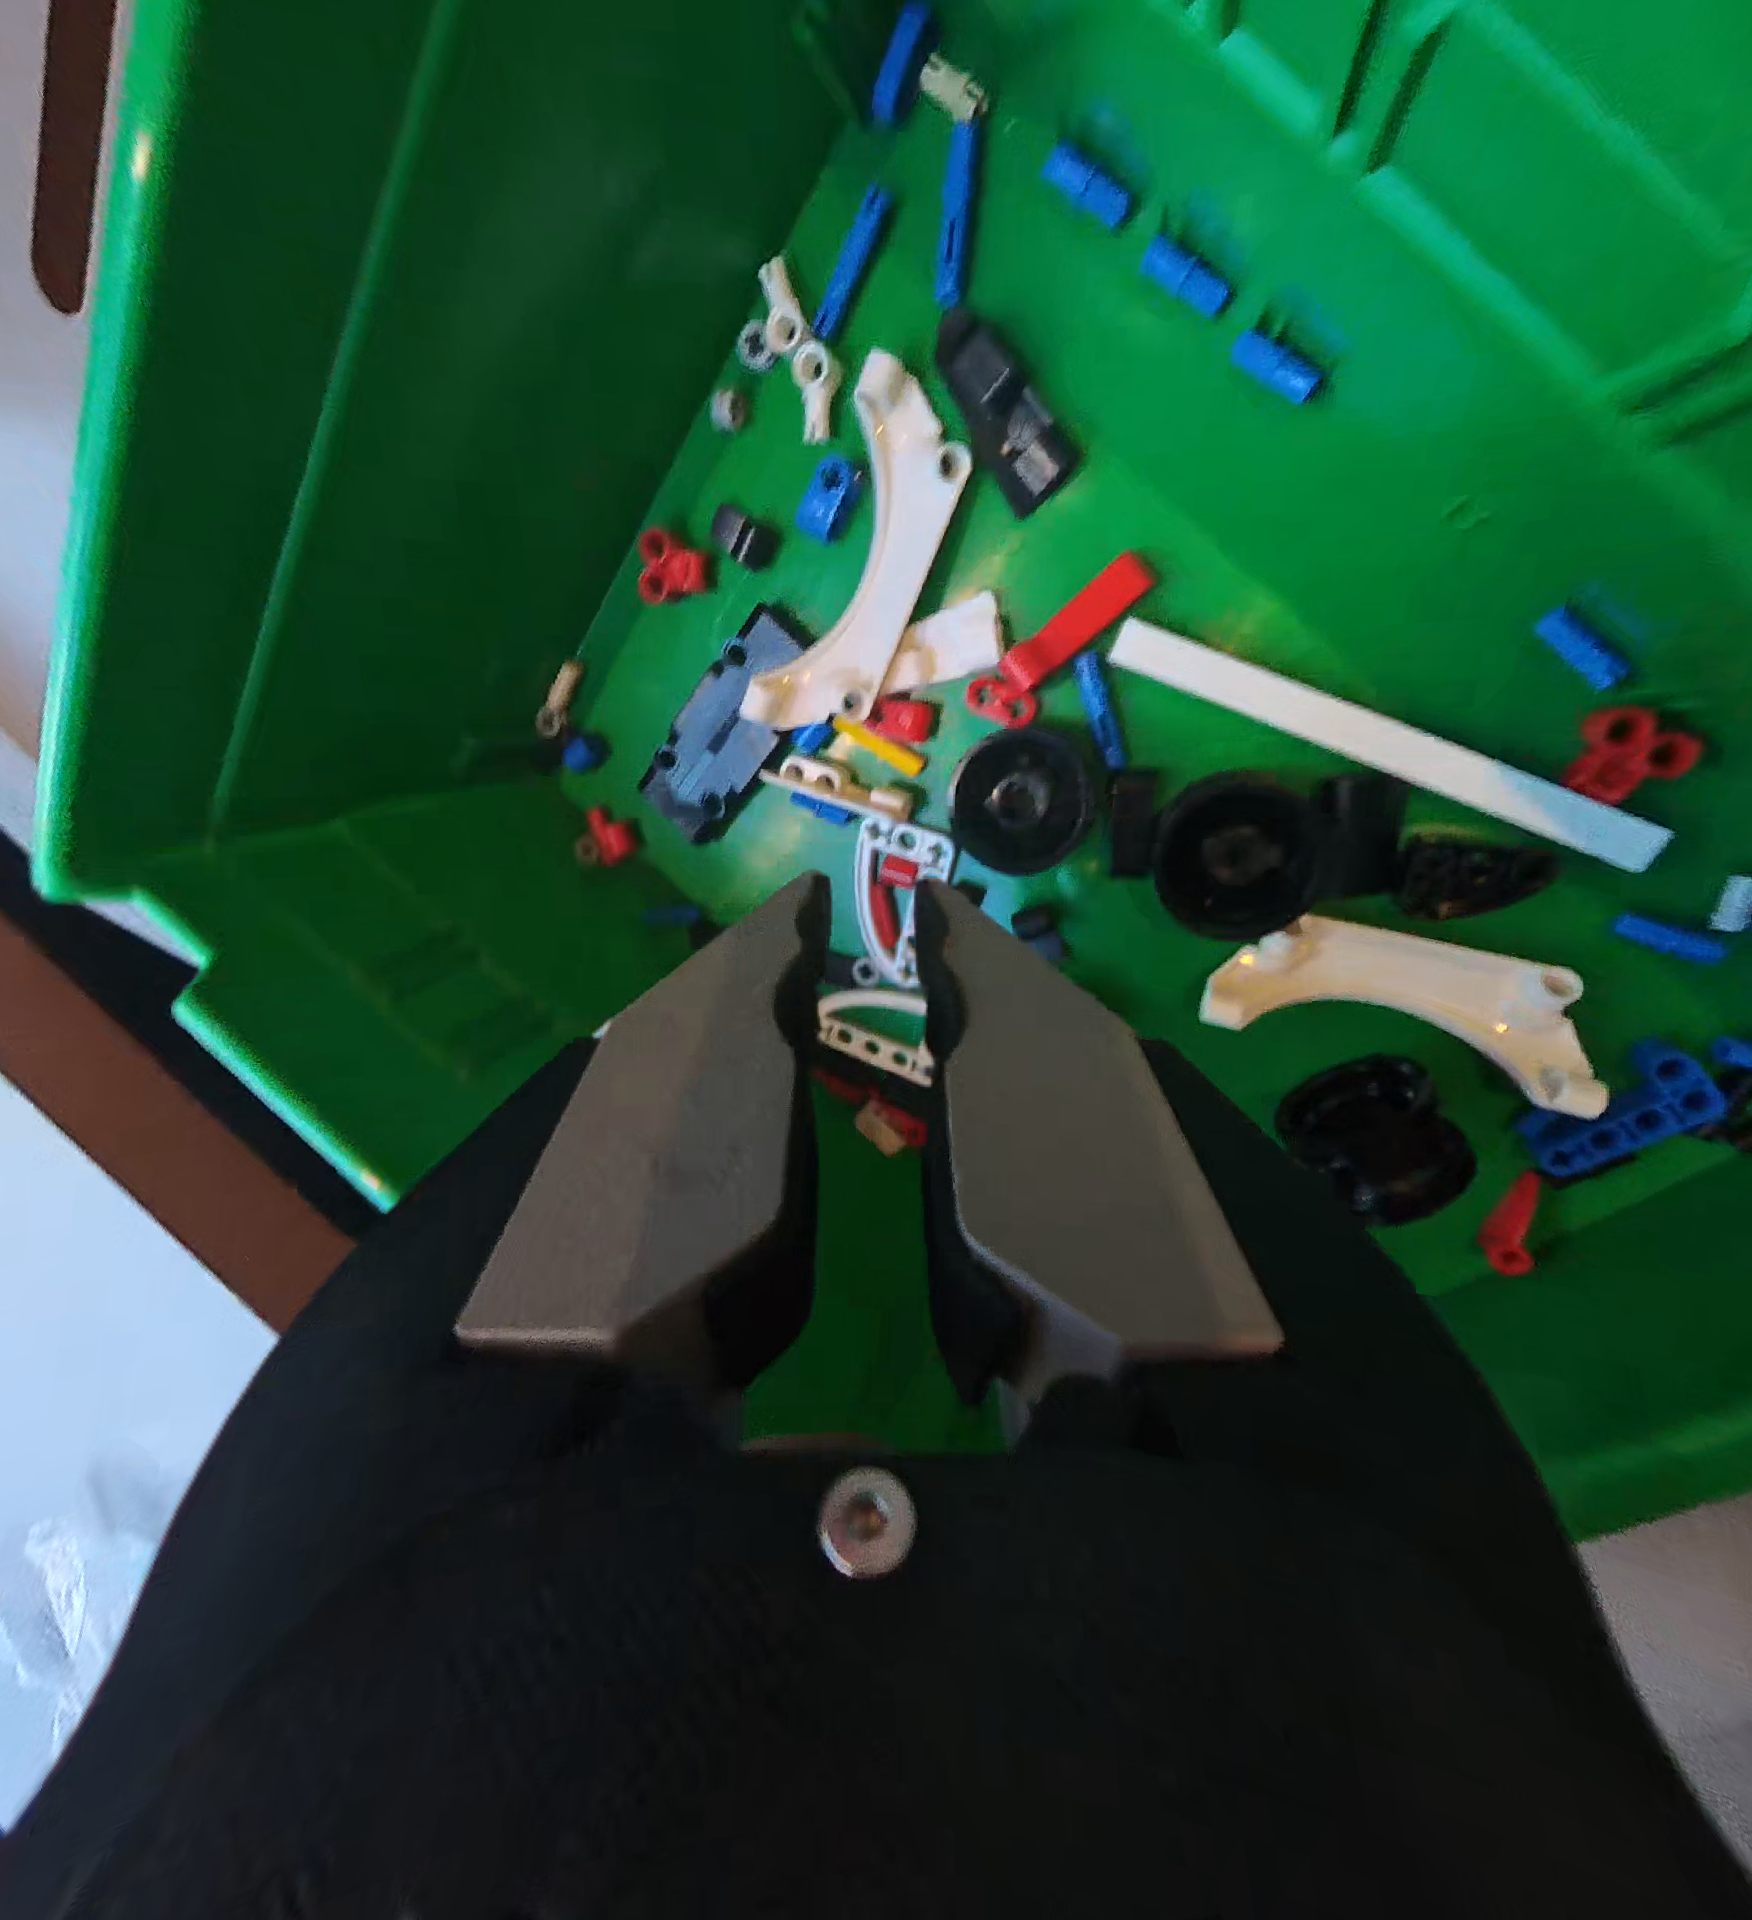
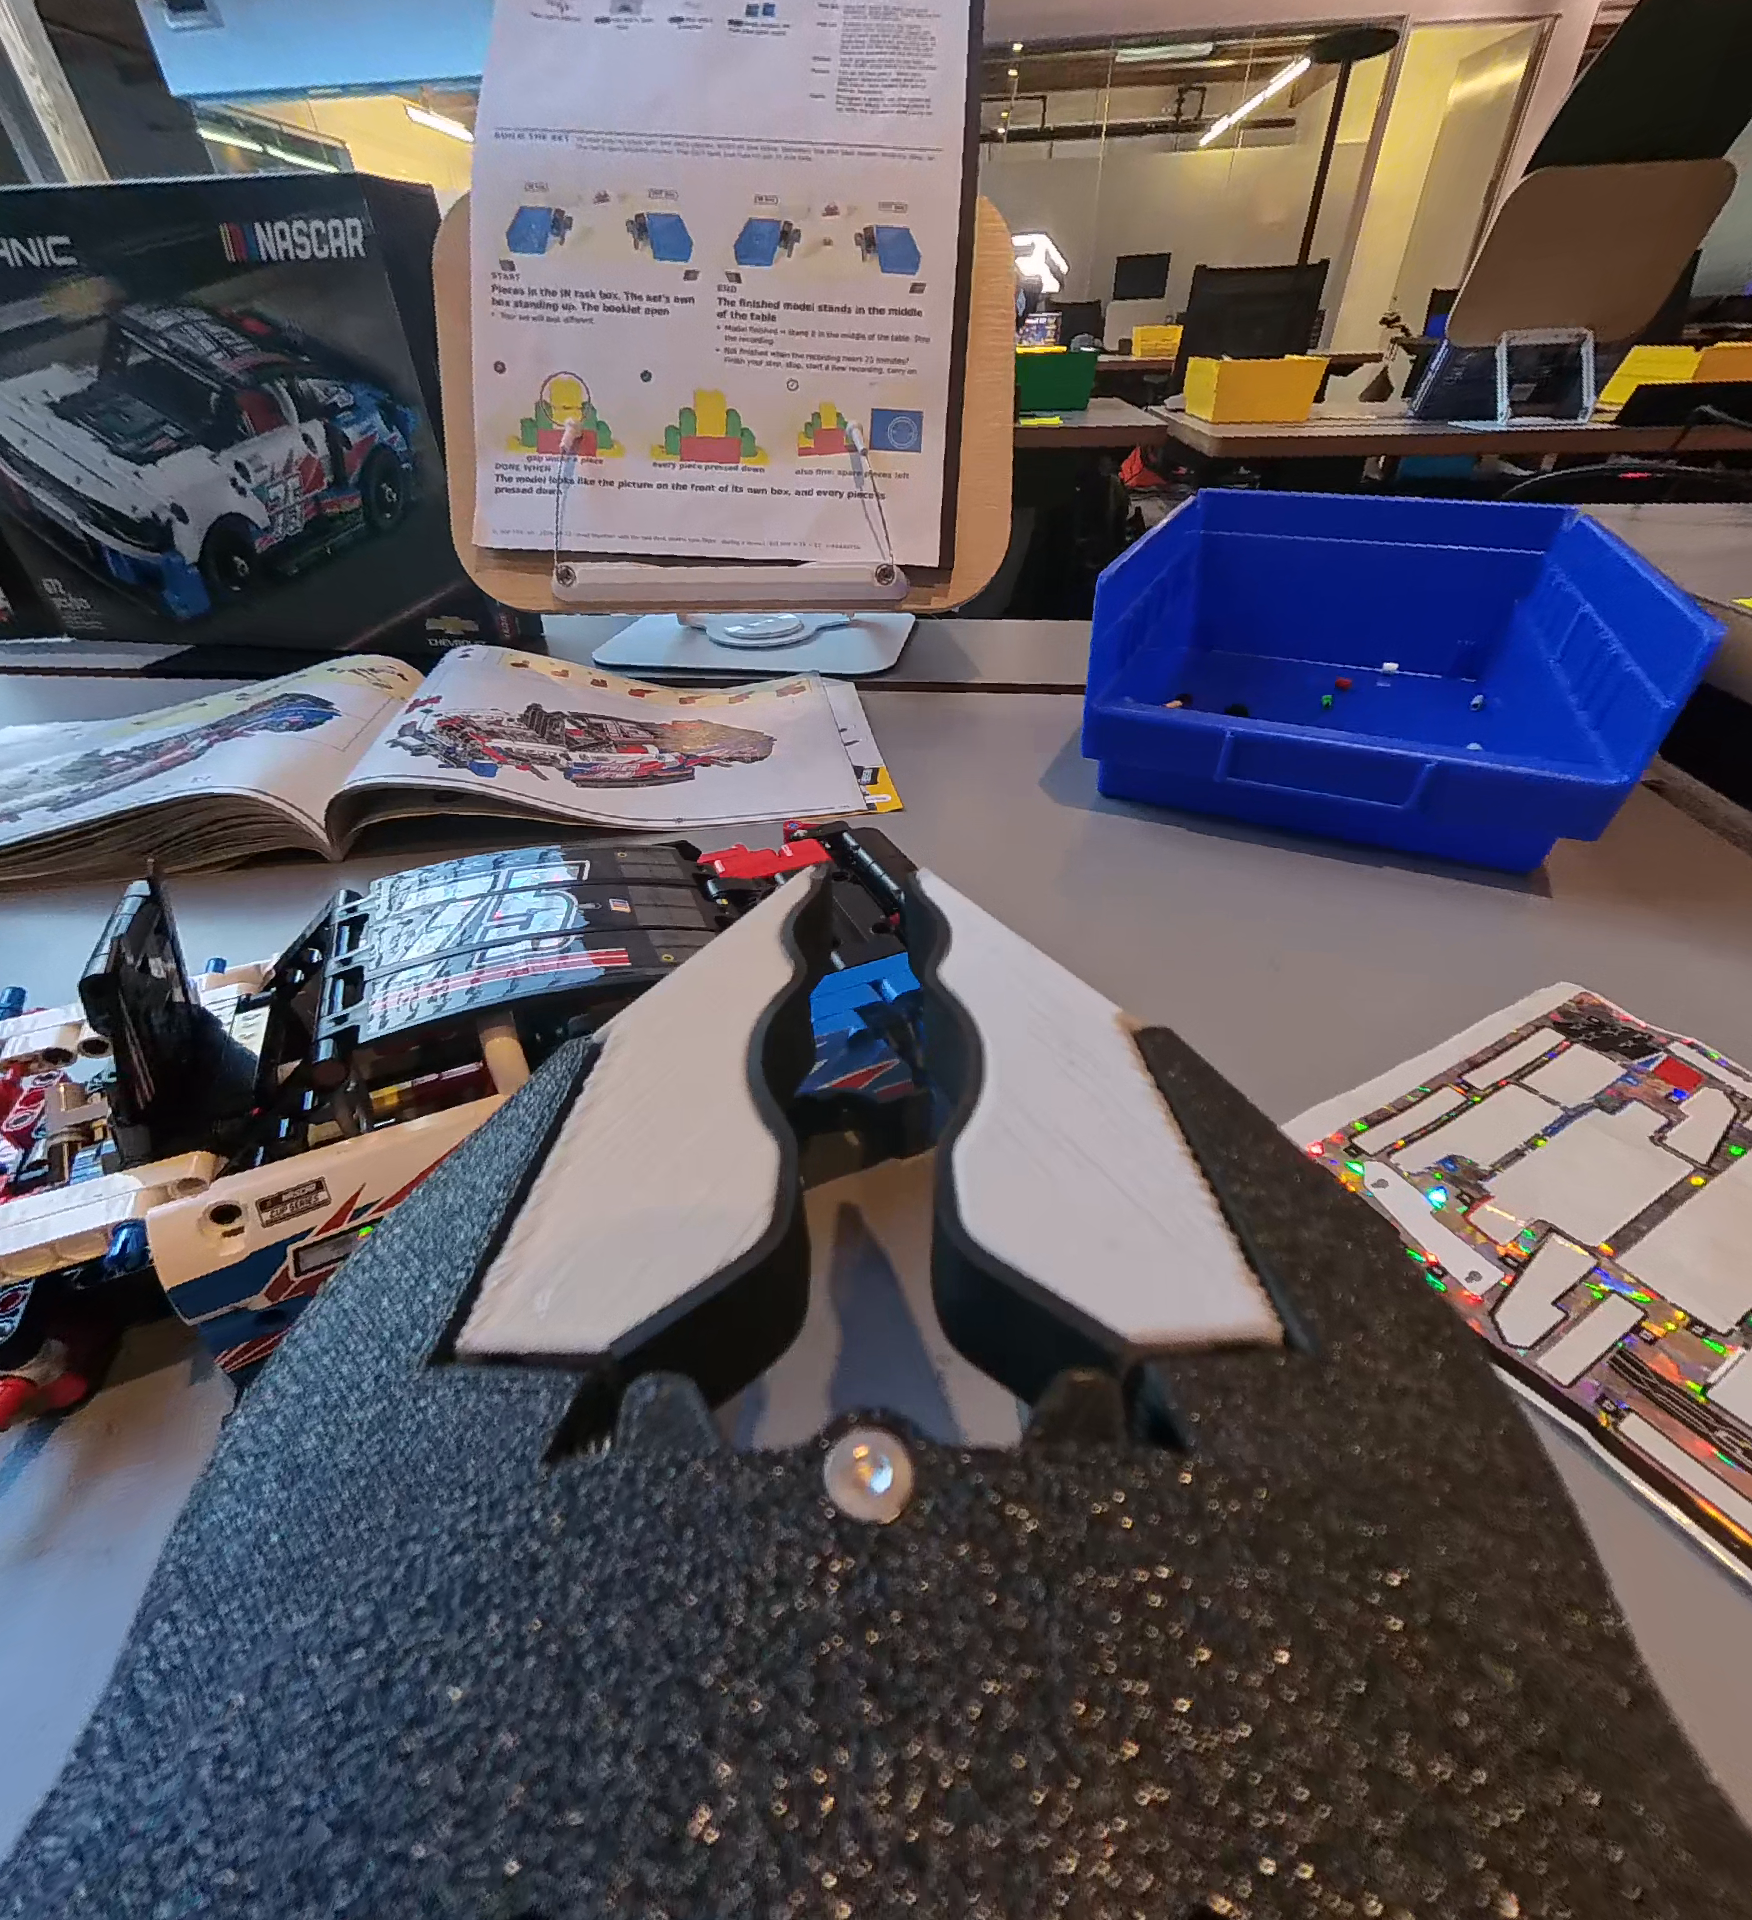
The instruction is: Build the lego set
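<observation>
Lego car [image 2: 415, 1049], part-built, lies on the grey table [image 2: 1215, 935]; right gripper [image 2: 867, 904], jaws spread, straddles its rear, probably steadying it. Left gripper [image 1: 872, 904], jaws narrowly apart and empty, hovers above loose pieces in green bin [image 1: 384, 520], apparently selecting.

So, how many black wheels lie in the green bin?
3. Two black wheels sit side by side mid-bin; the third lies beside a white arch panel. The left gripper may hide more.

— What's behind the grey surface [image 2: 1215, 966]?
— An open office: glass partitions [image 2: 1194, 135], long ceiling lights [image 2: 1256, 99], dark monitors [image 2: 1256, 301] on far desks [image 2: 1371, 431].
— And the light?
— Warm, yellowish back there.
</observation>
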The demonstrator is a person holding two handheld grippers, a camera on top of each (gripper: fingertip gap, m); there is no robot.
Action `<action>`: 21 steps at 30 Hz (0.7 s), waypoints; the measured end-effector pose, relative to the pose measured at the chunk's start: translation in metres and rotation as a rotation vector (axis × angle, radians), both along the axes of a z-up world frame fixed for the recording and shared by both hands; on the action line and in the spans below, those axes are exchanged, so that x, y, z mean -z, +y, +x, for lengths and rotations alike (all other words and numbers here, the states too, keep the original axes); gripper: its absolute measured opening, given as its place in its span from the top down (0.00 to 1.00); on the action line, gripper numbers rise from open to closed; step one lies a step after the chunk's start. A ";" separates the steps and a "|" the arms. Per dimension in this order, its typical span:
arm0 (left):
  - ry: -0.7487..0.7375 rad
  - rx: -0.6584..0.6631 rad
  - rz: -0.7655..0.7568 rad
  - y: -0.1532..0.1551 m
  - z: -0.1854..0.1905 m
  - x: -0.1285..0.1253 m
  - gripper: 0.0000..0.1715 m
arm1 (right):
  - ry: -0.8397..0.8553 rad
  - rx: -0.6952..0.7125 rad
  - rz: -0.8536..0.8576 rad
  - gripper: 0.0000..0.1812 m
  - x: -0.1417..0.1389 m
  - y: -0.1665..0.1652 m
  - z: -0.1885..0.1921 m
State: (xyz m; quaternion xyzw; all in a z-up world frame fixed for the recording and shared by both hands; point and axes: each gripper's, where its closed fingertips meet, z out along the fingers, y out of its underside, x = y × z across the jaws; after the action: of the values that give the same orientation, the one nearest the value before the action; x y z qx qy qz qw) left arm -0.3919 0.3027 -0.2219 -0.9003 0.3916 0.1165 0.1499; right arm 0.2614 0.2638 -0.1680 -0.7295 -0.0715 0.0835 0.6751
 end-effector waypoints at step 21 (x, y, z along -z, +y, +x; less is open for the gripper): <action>0.037 0.090 -0.218 0.007 0.022 0.041 0.89 | 0.031 -0.018 0.006 0.93 -0.001 -0.002 -0.001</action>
State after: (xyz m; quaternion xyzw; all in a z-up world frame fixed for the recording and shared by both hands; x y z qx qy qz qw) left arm -0.3701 0.3096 -0.2631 -0.8905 0.4446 0.0832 0.0488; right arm 0.2606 0.2623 -0.1667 -0.7254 -0.0678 0.1005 0.6776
